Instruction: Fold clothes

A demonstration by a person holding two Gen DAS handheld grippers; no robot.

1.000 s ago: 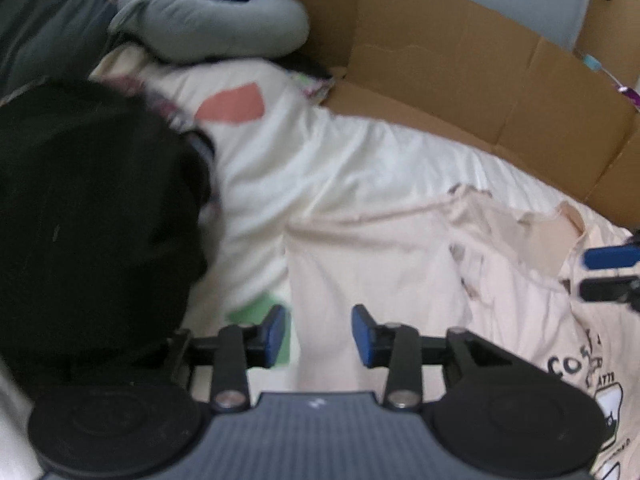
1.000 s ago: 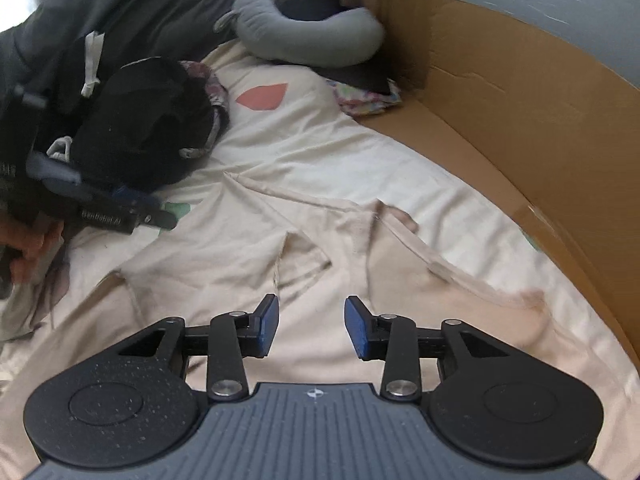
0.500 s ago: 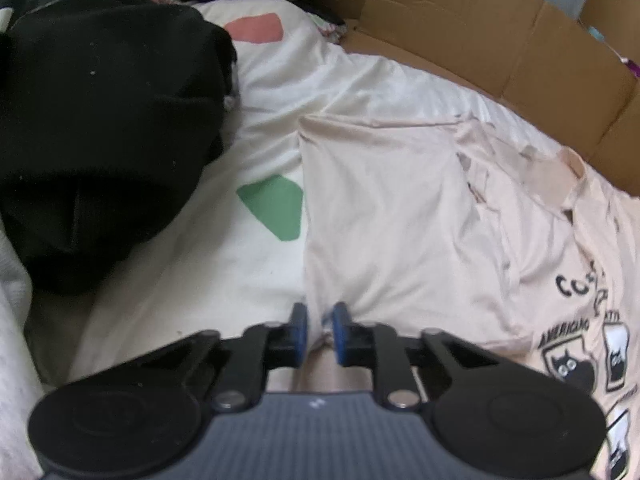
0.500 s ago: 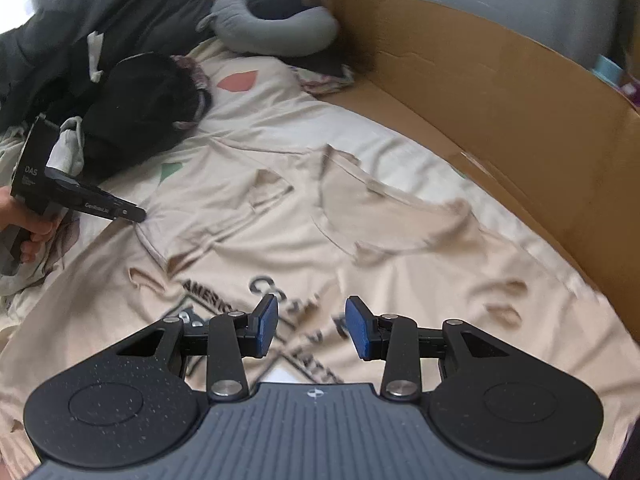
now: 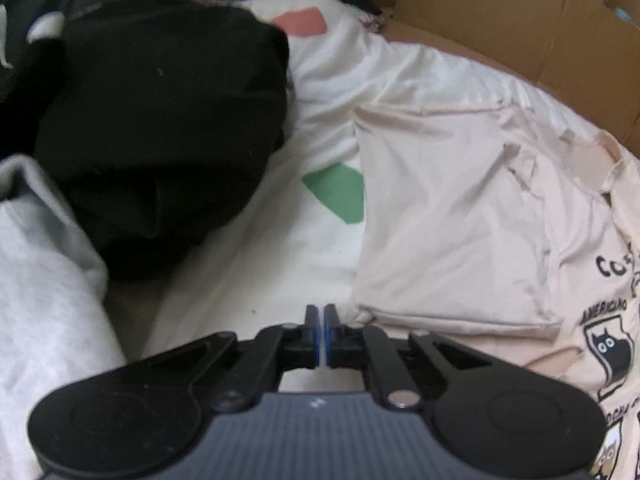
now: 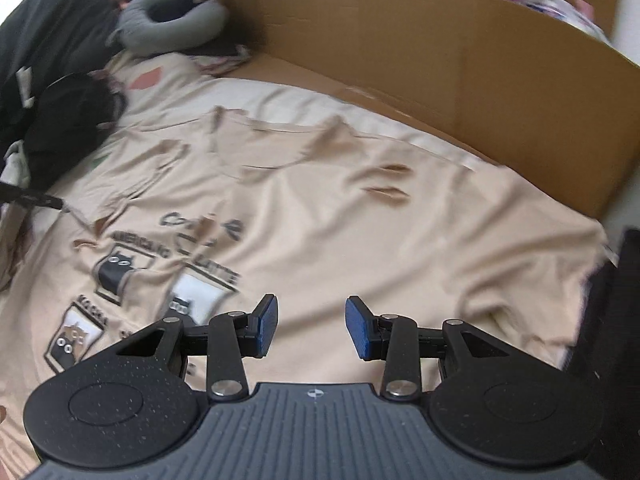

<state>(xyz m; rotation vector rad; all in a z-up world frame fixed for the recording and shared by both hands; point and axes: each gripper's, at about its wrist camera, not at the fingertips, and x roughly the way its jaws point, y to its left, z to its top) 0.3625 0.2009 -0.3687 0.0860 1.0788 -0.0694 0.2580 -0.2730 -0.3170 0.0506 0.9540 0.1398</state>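
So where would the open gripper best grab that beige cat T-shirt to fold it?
Probably the free sleeve edge at the right of the beige T-shirt, near its outer corner. The right gripper hangs open above the cloth, so it would come down from above and pinch a thin edge; the flat middle offers nothing to pinch. The cardboard wall blocks any approach from behind.

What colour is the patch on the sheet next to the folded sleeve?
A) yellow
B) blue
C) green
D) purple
C: in the left wrist view a green patch shows on the white sheet, right at the edge of the beige shirt's folded sleeve.
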